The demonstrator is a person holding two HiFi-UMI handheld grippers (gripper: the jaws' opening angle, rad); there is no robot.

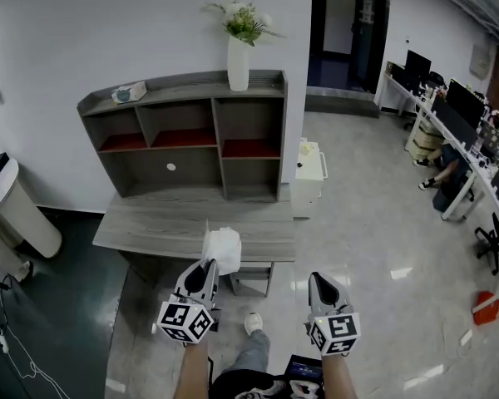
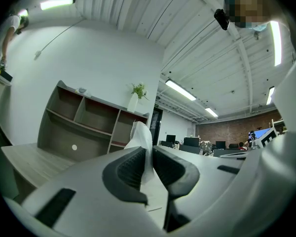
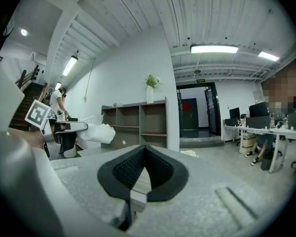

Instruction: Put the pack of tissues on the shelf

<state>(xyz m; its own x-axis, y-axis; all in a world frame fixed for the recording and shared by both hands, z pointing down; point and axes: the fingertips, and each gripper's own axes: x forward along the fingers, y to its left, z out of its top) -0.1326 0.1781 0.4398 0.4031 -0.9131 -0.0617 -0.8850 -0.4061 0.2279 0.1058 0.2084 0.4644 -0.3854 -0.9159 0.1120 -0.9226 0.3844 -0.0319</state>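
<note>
The pack of tissues (image 1: pixel 223 249), a soft white bundle, is pinched in the left gripper (image 1: pixel 206 266), whose narrow jaws press on it from both sides. In the left gripper view the pack (image 2: pixel 140 137) stands up between the dark ribbed pads (image 2: pixel 126 169) and pokes out past their tips. In the head view it hangs over the front edge of a grey wood-grain tabletop (image 1: pixel 166 219). It is not touching the tabletop and is well short of the shelf (image 1: pixel 183 131).

The right gripper (image 1: pixel 320 278) is held level beside the left one, over the floor to the right of the tabletop. Its own view shows the right gripper (image 3: pixel 144 149) with its jaw tips meeting and nothing between them.

The shelf is a grey unit of open compartments. It sits at the back of the tabletop against a white wall, and some of its compartments have red floors. On its top, at the right end, stands a tall white vase (image 1: pixel 238 63) holding a green plant (image 1: pixel 245 19). A small pale object (image 1: pixel 129 92) lies on the top at the left end.

A low white cabinet (image 1: pixel 310 173) stands on the floor just right of the shelf.
</note>
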